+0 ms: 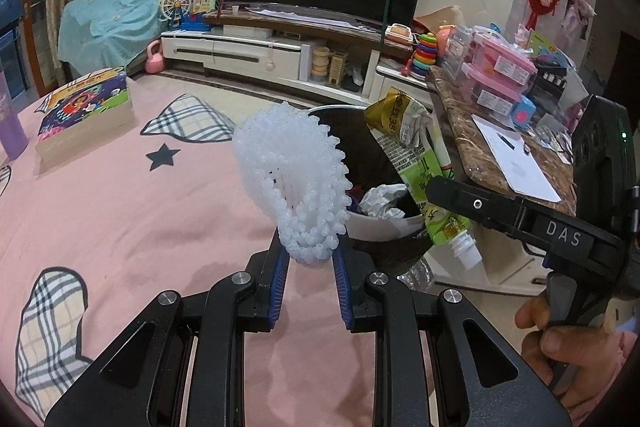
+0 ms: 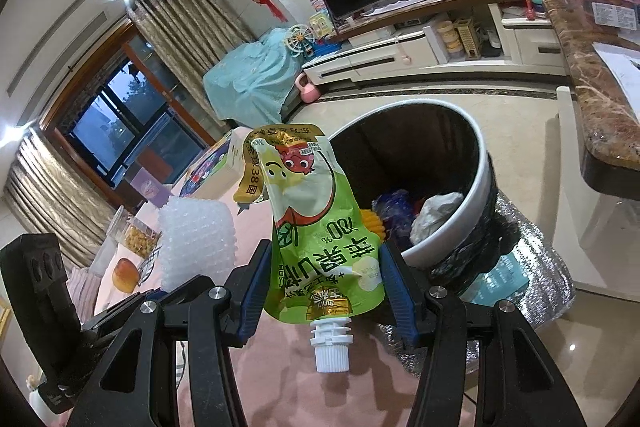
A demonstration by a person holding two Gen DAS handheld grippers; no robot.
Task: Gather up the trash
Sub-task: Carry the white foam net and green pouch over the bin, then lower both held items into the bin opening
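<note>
My left gripper is shut on a white foam fruit net and holds it up over the pink tablecloth, just left of the trash bin. My right gripper is shut on a green juice pouch with its white spout pointing down, held beside the bin's rim. The bin is black inside with a white rim and holds crumpled paper and other scraps. The pouch and right gripper also show in the left wrist view, at the bin's right side.
A pink tablecloth covers the table. A colourful box and a purple bottle stand at the far left. A marble counter with pink boxes and paper is on the right. A TV stand is behind.
</note>
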